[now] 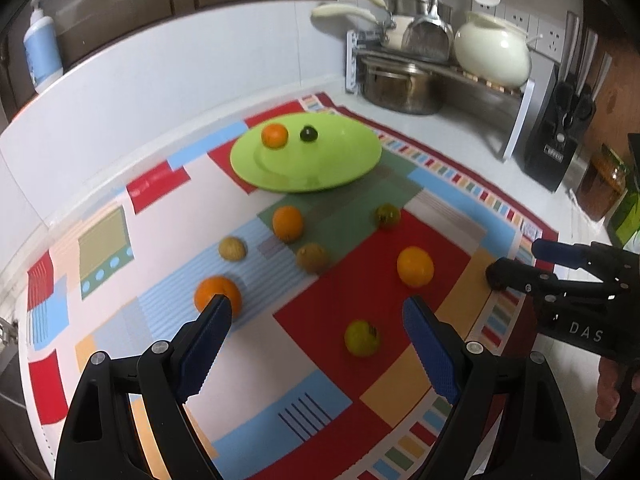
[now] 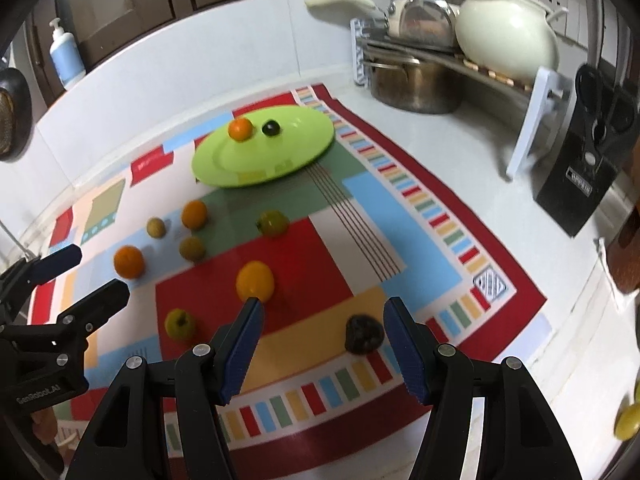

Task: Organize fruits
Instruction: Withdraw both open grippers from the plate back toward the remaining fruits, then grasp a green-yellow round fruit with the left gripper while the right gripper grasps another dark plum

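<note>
My left gripper [image 1: 316,312] hangs over the near part of the patterned mat [image 1: 320,400], its blue pads spread wide with nothing between them. A small green fruit [image 1: 362,338] lies just ahead in the gap, toward 1 o'clock. An orange [image 1: 218,294] sits at 11 o'clock, partly hidden behind my left pad. A yellow-orange fruit [image 1: 415,266] lies at 1 o'clock, past the right pad.

My right gripper [image 2: 322,320] is also spread and holds nothing. A dark wrinkled fruit [image 2: 363,335] rests on the mat just inside its right pad; I cannot tell if they touch. The yellow-orange fruit shows here at 11 o'clock, right behind the left pad's tip. In the left wrist view this gripper reaches in from 3 o'clock.

Farther out, mid-mat, lie two brownish fruits [image 1: 232,249] [image 1: 312,257], another orange [image 1: 287,223] and a dull green fruit [image 1: 387,215], all apart from one another.

Beyond them, at 12 o'clock, a green plate [image 1: 308,176] holds a small orange [image 1: 275,136] and a dark round fruit [image 1: 309,133], near each other on its far side.

Past the mat, at 1 to 2 o'clock, a dish rack [image 1: 440,64] carries pots and a cream pot [image 1: 492,50], with a steel pot [image 1: 396,86] under it. A black knife block [image 1: 556,140] stands at 3 o'clock, and a soap bottle [image 1: 42,54] at 10 o'clock.
</note>
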`<state>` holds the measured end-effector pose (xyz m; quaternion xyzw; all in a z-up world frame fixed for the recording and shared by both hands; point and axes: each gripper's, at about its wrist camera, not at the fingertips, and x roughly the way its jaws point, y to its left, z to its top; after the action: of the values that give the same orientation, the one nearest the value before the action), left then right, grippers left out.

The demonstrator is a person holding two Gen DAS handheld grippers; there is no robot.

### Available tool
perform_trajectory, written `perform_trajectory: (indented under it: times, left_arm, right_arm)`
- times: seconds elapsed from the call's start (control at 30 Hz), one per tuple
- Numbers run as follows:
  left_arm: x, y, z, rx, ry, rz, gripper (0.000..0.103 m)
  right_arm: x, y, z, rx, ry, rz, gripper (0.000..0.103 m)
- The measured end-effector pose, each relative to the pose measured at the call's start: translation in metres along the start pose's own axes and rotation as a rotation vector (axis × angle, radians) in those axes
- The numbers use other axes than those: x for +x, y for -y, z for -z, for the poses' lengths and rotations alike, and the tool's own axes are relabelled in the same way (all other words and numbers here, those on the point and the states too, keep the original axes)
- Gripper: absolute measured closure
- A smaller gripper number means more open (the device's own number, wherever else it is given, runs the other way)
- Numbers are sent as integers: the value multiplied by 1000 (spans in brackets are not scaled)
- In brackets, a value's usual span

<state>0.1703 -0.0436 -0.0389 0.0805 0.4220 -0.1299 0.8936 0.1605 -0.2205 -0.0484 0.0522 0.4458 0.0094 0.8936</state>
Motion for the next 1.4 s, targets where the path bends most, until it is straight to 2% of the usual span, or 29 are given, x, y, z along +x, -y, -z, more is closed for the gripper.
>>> perform_trajectory:
  times: [0.3,0.47,0.6,0.83,0.97,1.17,1.23,1.4]
  left_arm:
    - [25,6,15,-1,-79,-5,16]
    - [34,10,20,10,-103,-10,18]
    - [40,11,22,8,-123,-7,28]
    - [45,11,22,-11,-137,43,47]
    - [50,14,20,-13,-142,66,50]
    - [59,15,19,-21,-158,87,62]
    - [61,15,19,-25,-162,95,72]
    - [58,17,19,-15,-156,103,74]
  right_arm:
    - [21,10,15,15,-59,20,41]
    - [33,18,19,33,-88,25,49]
    - [39,20,20,34,-95,22,56]
    - [45,19,19,23,-103,21,64]
    - [47,21,18,28,-105,19,66]
    - [51,23,19,32,-114,17,73]
    - [51,23,19,30,-109,18,74]
    - [47,21,21,24,-104,6,74]
